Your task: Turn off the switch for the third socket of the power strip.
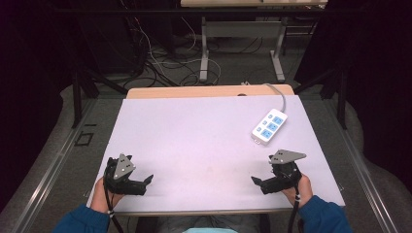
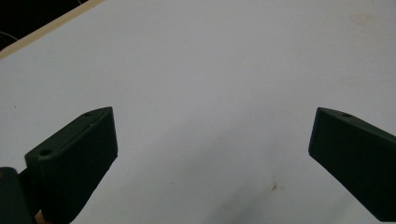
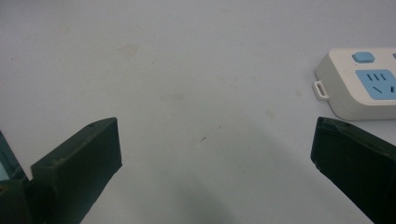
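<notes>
The white rectangular plastic power strip with blue sockets (image 1: pixel 269 126) lay on the pale flat table top (image 1: pixel 204 131), ahead of the right gripper (image 1: pixel 258 182) and slightly to its right, near but apart from it. Its grey cable (image 1: pixel 281 95) ran on behind it, away from that gripper. The left gripper (image 1: pixel 145 182) rested well apart, far to the strip's left, over bare table top.

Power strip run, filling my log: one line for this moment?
left gripper open, idle | right gripper open, idle | power strip untouched, far right
</notes>
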